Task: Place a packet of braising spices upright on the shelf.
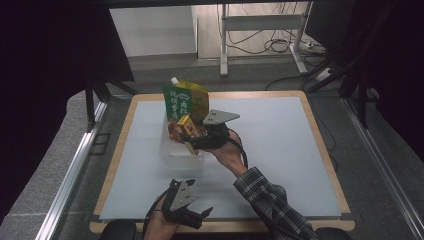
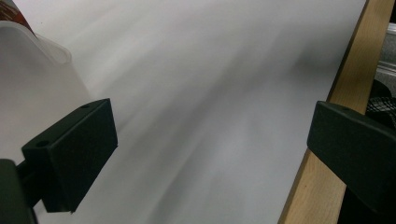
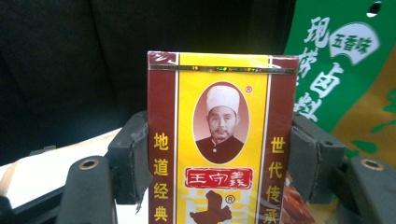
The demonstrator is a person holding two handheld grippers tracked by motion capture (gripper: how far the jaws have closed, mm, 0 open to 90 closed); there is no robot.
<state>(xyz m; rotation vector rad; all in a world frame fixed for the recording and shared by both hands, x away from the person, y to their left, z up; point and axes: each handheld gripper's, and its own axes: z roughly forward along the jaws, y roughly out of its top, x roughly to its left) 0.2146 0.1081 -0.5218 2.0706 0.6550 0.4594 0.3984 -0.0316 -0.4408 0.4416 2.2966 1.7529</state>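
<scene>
High view. My right tongs (image 1: 196,141) hold a yellow and maroon box (image 1: 187,128) above the clear plastic bin (image 1: 172,150), which stands on the pale surface (image 1: 280,150) towards its far left part. The box tilts, its long axis running up and to the left, upper end nearest the green pouch (image 1: 176,102). That pouch stands upright at the back of the bin with white characters down its face; just behind it stands a yellow pouch (image 1: 199,95) with a white cap. My right forearm, in a plaid sleeve (image 1: 272,205), reaches forward and left from the near edge, the hand turned so the grey plate faces up. My left tongs (image 1: 192,212) rest low at the near edge of the surface, well apart from the bin, jaws spread and pointing right.

Left gripper view. My left tongs (image 2: 212,140) stand wide with nothing between the jaws. Beyond them lie the pale surface and its wooden edge (image 2: 345,84); a corner of the bin's rim (image 2: 51,46) shows at upper left.

Right gripper view. My right tongs (image 3: 222,161) clamp the box (image 3: 222,135) by its two narrow sides, front face to the camera, long axis upright. Printing: a portrait in an oval, "王守義" on a red plate, "地道经典" down the left band, "世代传承" down the right. Behind, at right, the green pouch (image 3: 327,70) reads "现烤卤料" and, in a white badge, "五香味".
</scene>
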